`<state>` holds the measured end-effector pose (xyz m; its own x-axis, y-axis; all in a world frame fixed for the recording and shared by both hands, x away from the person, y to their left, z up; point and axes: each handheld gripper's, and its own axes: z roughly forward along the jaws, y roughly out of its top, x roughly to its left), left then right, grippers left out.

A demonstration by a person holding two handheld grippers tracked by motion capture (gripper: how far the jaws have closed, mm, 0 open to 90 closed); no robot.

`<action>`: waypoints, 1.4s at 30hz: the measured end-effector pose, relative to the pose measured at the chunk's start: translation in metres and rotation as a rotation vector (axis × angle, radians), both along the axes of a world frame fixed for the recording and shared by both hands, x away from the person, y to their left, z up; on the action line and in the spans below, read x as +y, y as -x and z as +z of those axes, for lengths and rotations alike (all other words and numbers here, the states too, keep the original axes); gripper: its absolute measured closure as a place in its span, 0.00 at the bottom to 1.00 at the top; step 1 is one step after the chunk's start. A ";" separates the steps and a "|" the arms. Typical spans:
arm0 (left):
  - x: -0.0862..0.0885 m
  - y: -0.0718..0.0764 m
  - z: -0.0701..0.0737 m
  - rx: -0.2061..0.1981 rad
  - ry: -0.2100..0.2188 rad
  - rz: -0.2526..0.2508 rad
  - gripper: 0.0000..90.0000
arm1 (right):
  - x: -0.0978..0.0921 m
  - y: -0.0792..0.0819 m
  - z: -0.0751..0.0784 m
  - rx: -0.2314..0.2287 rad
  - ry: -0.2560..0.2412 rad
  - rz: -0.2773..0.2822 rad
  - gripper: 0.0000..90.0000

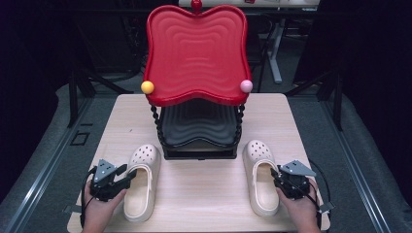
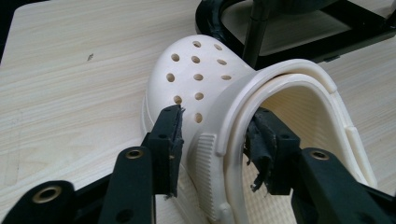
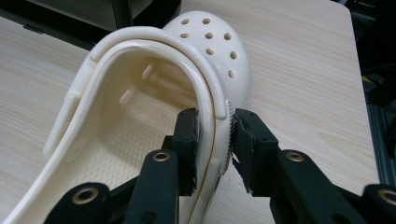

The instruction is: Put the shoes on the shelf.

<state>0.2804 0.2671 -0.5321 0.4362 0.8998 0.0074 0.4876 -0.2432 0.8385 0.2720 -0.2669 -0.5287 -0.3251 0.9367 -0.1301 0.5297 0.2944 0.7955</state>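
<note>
While low, left claw (image 2: pixel 215 144) straddles left clog (image 2: pixel 205 93), right claw (image 3: pixel 215 140) pinches right clog (image 3: pixel 205 56)

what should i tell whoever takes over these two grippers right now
Left gripper: jaws straddle the side wall of the left clog, not clearly clamped.
Right gripper: shut on the outer wall of the right clog.
Both clogs lie flat on the table, toes toward the two-tier rack.
Done: grips set. Left: probably lifting the clogs onto the rack; both tiers look bare.

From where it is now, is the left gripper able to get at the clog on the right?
Probably not: the left gripper straddles the left clog's wall, and the right clog lies across the table, clamped by the right gripper.
</note>
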 end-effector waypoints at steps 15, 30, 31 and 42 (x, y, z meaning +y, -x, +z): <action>-0.011 0.002 -0.001 -0.006 -0.051 0.046 0.74 | 0.005 -0.003 0.000 -0.023 0.023 0.003 0.80; -0.015 0.003 -0.001 -0.022 -0.094 0.087 0.80 | 0.006 -0.003 0.001 -0.004 0.018 -0.040 0.84; -0.015 0.003 -0.001 -0.020 -0.095 0.085 0.81 | 0.005 -0.003 0.001 -0.005 0.013 -0.043 0.84; -0.016 0.003 -0.001 -0.019 -0.100 0.085 0.81 | 0.008 -0.005 0.002 -0.059 0.037 0.000 0.75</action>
